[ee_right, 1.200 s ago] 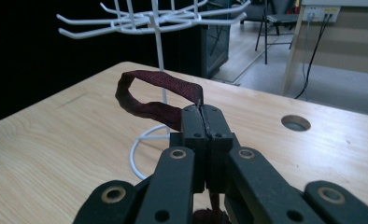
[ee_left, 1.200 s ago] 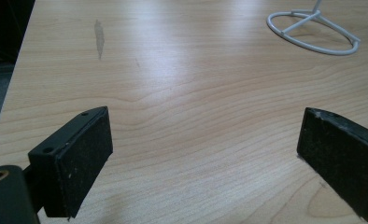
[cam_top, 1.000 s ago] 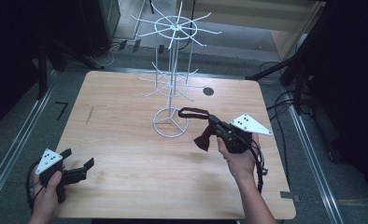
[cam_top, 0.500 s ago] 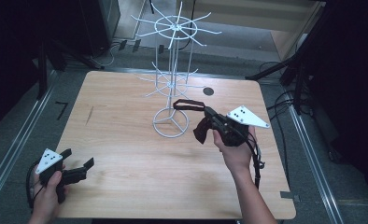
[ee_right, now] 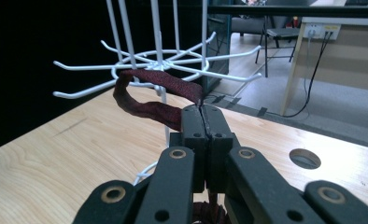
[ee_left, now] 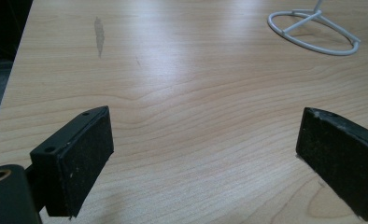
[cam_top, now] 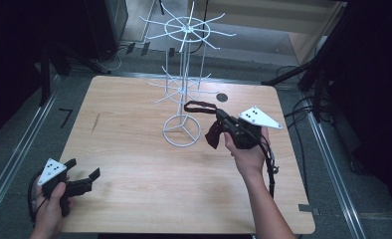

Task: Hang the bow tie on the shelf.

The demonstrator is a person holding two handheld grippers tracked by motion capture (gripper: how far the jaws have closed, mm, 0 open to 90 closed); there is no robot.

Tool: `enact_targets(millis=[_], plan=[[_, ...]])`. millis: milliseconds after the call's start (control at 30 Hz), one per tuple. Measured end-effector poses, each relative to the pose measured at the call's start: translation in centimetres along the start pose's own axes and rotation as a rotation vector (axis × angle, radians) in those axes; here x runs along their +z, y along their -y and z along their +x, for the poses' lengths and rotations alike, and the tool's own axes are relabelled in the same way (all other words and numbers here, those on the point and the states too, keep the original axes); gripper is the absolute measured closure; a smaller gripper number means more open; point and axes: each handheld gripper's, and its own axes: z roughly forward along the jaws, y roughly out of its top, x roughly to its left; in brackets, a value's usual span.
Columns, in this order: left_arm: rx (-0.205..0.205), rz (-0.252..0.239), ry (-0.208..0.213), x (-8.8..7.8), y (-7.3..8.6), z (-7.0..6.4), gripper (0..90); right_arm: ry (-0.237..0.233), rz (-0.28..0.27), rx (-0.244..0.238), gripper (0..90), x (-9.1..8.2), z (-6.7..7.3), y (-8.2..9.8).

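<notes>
High view: your right gripper (cam_top: 219, 117) sits just right of the rack (cam_top: 184, 84), jaws clenched on a dark red strap (cam_top: 200, 105). One loop of the strap reaches toward the rack's pole; a second bit hangs below the jaws, close to the rack's base ring. Whether the loop touches the pole or any prong, I can't tell from here.

Right gripper view: the jaws of the right gripper (ee_right: 203, 114) are pressed flat together with the strap (ee_right: 149, 93) pinched at the tips. The loop stands in front of the rack's (ee_right: 159, 60) lower prong ring, level with it. Whether it's already over a prong is hard to make out: strap and wires overlap. The hanging end is cut off by the bottom edge, behind the linkage. The rack's upper ring is cut off at the top.

Left gripper view: jaws released, wide apart, nothing between them, bare table (ee_left: 182, 93) only. The rack base (ee_left: 313, 32) shows far off, cropped at the edge.

Your left gripper (cam_top: 79, 181) sits well clear of the rack, at the table's near left corner, partly covered by your hand.

Versus a second ago: the right gripper has moved up and in toward the rack, and the strap loop is now nearer the pole. Grip unchanged. The left gripper hasn't moved.
</notes>
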Motion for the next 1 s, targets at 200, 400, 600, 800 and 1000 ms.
enact_targets(millis=[200,400,600,800,1000], plan=[[0.000,0.001,0.000,0.0,0.0,0.0,4.5,0.019,0.030,0.013,90.0,1.2,-0.5,0.5],[-0.002,0.003,-0.003,0.0,0.0,0.0,4.5,0.023,0.045,0.015,90.0,2.2,-0.6,0.9],[-0.003,0.005,-0.004,0.0,0.0,0.0,4.5,0.026,0.059,0.018,90.0,3.2,-0.6,1.1],[-0.006,0.005,-0.004,0.0,0.0,0.0,4.6,0.031,0.072,0.020,90.0,4.2,-0.6,1.3],[-0.009,0.005,-0.001,0.0,0.0,0.1,4.6,0.047,0.093,0.026,90.0,5.2,-1.0,2.0]])
